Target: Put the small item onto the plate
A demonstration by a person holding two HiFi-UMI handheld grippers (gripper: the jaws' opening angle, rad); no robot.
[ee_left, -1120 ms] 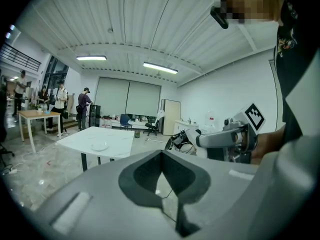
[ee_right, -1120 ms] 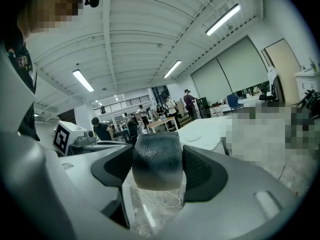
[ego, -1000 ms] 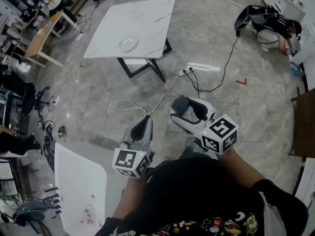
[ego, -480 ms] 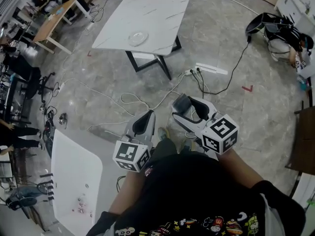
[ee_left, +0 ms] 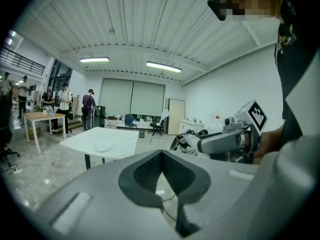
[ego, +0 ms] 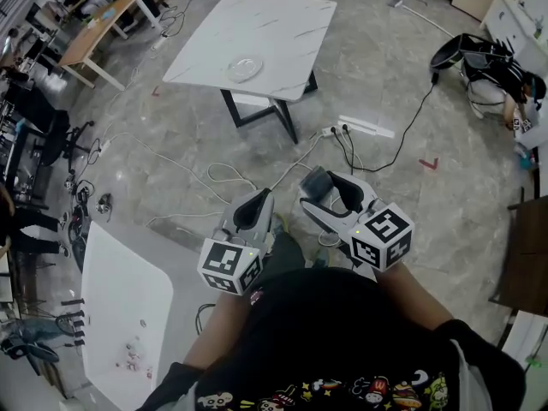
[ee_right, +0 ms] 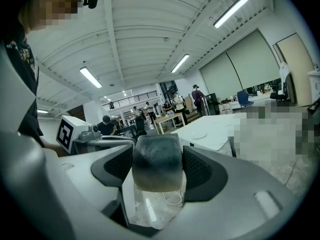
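A clear plate [ego: 245, 68] lies on a white marble-look table [ego: 282, 32] some way ahead across the floor. My right gripper [ego: 318, 183] is held at waist height, shut on a small grey block [ego: 314, 179]. In the right gripper view the block [ee_right: 157, 164] fills the space between the dark pads [ee_right: 200, 171], with the plate [ee_right: 200, 135] far behind. My left gripper [ego: 252, 209] is beside it, shut, nothing between its jaws. In the left gripper view the plate [ee_left: 102, 146] shows on the table [ee_left: 122, 139], with the right gripper [ee_left: 225, 140] at the right.
White cables [ego: 214, 178] and a power strip [ego: 366, 127] lie on the floor between me and the table. A second white table [ego: 128, 306] with small bits stands at lower left. Desks and people fill the far left; black gear [ego: 479, 54] lies at the right.
The view has swung so the table with the plate sits more to the centre. Both grippers keep their pose and the right one keeps the block.
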